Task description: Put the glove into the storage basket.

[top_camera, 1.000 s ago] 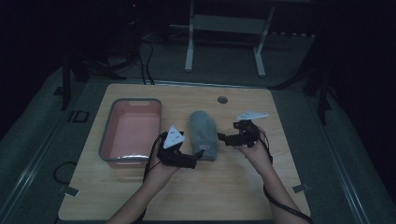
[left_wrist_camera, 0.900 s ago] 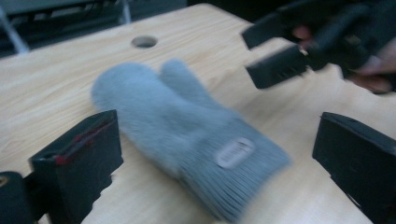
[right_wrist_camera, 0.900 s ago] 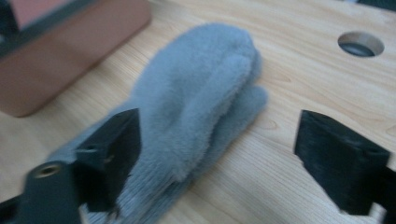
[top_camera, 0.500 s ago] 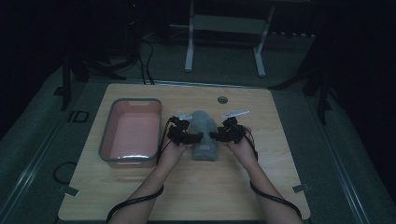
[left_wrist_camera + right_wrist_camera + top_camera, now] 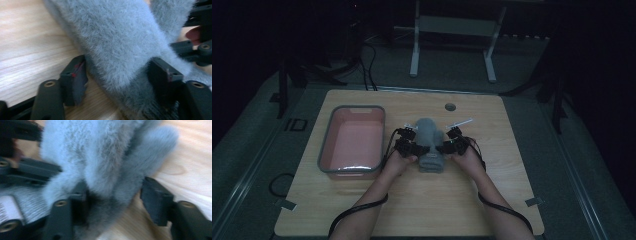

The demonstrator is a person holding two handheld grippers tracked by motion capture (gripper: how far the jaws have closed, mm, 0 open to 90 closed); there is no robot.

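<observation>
A grey fluffy bundle (image 5: 429, 131) lies mid-table, and I hold it from both sides. My left gripper (image 5: 419, 149) has just been closing on its left flank; in the left gripper view the fur (image 5: 120, 37) spans the gap and both pads of the left gripper (image 5: 118, 78) press into it. My right gripper (image 5: 443, 148) has closed on the opposite flank. In the right gripper view the fur (image 5: 100, 152) bulges between the jaws of the right gripper (image 5: 116, 201), with one pad sunk in it. Each gripper view shows the other gripper behind the fur.
A pink tub with a grey rim (image 5: 326, 150) stands left of the bundle, a hand's width from my left hand. A small round grommet (image 5: 450, 107) sits near the far table edge. Bare wooden tabletop (image 5: 422, 200) lies toward me. A metal stand (image 5: 452, 25) is beyond the table.
Both hands came inward and down onto the bundle from its near corners. Both sets of jaws narrowed around its sides. The bundle itself stays in place.
</observation>
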